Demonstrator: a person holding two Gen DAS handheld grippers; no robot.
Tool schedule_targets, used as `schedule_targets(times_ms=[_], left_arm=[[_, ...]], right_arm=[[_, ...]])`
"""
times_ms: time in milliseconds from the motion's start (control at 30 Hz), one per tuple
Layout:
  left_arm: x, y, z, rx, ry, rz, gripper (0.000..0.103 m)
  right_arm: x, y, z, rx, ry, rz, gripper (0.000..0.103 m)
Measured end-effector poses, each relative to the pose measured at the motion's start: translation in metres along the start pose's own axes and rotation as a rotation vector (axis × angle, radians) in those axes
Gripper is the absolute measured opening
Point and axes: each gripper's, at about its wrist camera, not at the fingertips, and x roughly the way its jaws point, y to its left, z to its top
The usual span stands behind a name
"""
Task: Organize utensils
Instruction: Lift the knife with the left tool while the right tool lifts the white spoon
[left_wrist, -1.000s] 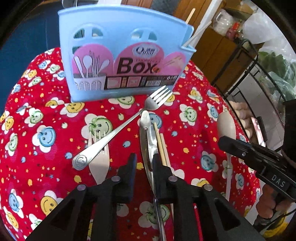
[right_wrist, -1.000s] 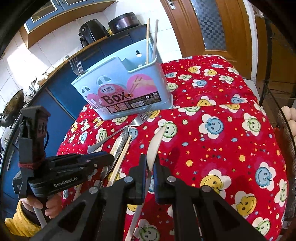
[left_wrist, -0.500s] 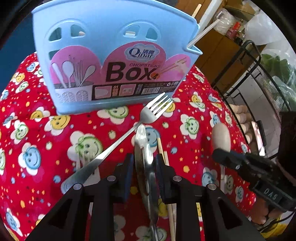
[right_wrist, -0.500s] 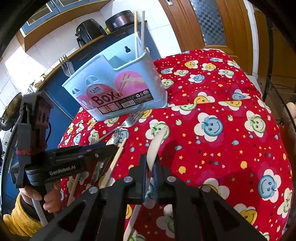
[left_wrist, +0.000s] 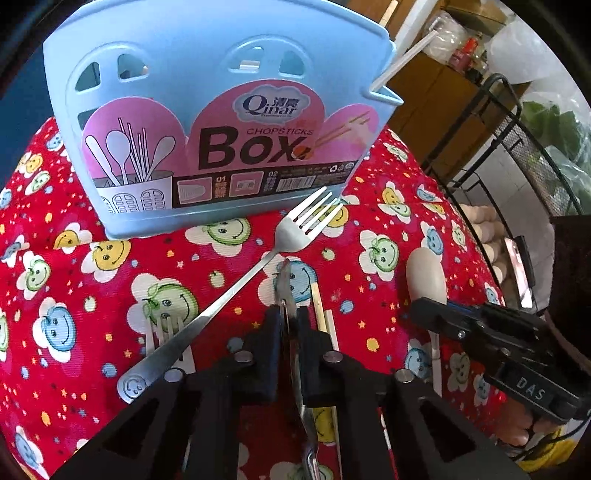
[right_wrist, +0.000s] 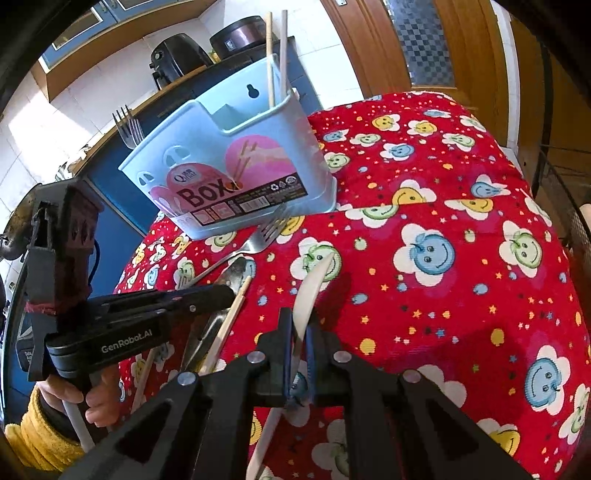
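The left gripper (left_wrist: 289, 325) has just been closing, and its jaws are now clamped on a metal spoon (left_wrist: 285, 284), which sits edge-on between the pads with its bowl sticking out ahead. The right gripper (right_wrist: 300, 332) is clamped on a cream spoon (right_wrist: 312, 291) — the bowl rises above the pads, the handle runs down below them. Both spoons are over a red cloth (left_wrist: 92, 302) printed with smiling flowers.

A blue box (left_wrist: 207, 122) stands at the far side of the cloth; two chopsticks (right_wrist: 276, 55) and a fork's tines (right_wrist: 127, 125) rise from it. A metal fork (left_wrist: 236, 291) lies diagonally before it, tines touching or nearly touching its base. Two wooden chopsticks (left_wrist: 322, 314) lie just beside the metal spoon, and a pale plastic fork (left_wrist: 162, 332) lies partly under the metal fork's handle.

A hand (right_wrist: 88, 398) in a yellow sleeve (right_wrist: 40, 428) grips the left tool.
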Motion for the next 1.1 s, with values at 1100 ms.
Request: schedule_targets(times_ms=[1100], left_arm=[[-0.166, 0.022, -0.004, -0.075, -0.496, -0.021, 0.002]], right_arm=[[-0.072, 0.067, 0.026, -0.126, -0.244, -0.068, 0.008]])
